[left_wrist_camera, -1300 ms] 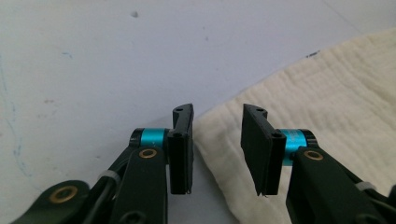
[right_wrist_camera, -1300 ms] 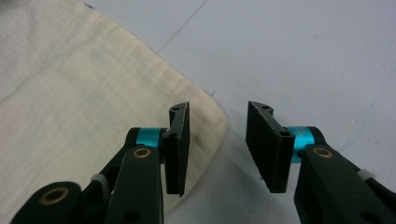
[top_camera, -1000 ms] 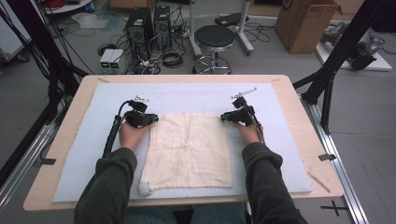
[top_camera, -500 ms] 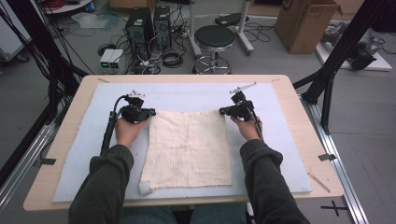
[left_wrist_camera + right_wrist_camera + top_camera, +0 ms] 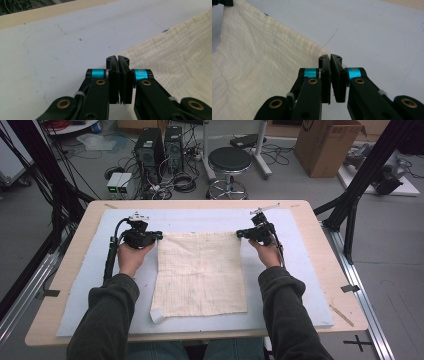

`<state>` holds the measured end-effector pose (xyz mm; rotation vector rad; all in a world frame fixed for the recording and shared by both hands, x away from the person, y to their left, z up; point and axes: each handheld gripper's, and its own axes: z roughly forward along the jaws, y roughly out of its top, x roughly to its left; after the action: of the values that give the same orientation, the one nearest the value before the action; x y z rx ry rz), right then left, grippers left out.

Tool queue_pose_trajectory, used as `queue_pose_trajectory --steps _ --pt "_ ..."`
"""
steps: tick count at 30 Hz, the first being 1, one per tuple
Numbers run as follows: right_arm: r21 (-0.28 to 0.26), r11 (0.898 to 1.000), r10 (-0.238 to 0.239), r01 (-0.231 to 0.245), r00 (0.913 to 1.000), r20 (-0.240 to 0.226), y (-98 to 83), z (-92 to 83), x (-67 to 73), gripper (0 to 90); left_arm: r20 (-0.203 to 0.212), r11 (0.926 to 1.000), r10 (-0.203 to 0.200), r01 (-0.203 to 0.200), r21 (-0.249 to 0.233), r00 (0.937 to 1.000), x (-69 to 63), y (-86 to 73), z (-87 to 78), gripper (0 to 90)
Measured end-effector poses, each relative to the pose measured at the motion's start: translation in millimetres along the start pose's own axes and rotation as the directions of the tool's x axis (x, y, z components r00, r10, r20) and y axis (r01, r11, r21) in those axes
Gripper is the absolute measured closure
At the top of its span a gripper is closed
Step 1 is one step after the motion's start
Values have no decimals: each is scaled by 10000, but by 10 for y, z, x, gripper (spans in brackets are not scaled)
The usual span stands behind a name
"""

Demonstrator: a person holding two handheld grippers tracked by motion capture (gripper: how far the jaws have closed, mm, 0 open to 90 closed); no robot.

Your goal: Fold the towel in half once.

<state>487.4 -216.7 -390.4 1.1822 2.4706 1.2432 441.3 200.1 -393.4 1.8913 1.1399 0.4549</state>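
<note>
Cream cloth (image 5: 200, 272) with faint grid lines; pale blue mat (image 5: 90, 285).

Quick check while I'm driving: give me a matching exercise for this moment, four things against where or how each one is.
Things:
1. left gripper
2. right gripper
3. cream cloth
4. black stool

States or places:
A. on the floor beyond the table
B. shut on the cloth's far right corner
C. spread on the pale blue mat, near left corner folded over
D. shut on the cloth's far left corner

Pairs: 1-D, 2-B, 3-C, 4-A
</note>
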Motion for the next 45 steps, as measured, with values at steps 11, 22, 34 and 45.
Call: queue_pose_trajectory --steps 11,22,34,45 --pt "-210 9985 -515 505 9975 -484 -58 -134 144 869 104 9994 154 -151 -316 9998 -90 -68 -195 872" --pt "-137 9948 -1013 1005 9902 -961 -110 -256 286 869 158 9935 1138 -1137 -48 9934 -242 -155 -351 871" --pt "-241 9916 -1294 1274 9831 -1292 -259 -394 371 868 578 9931 1161 -1147 -258 9916 -297 -348 -475 872" --pt "-197 9844 -1756 1746 9737 -1449 -359 -521 533 868 881 9838 1781 -1754 -380 9801 -442 -433 -591 871"
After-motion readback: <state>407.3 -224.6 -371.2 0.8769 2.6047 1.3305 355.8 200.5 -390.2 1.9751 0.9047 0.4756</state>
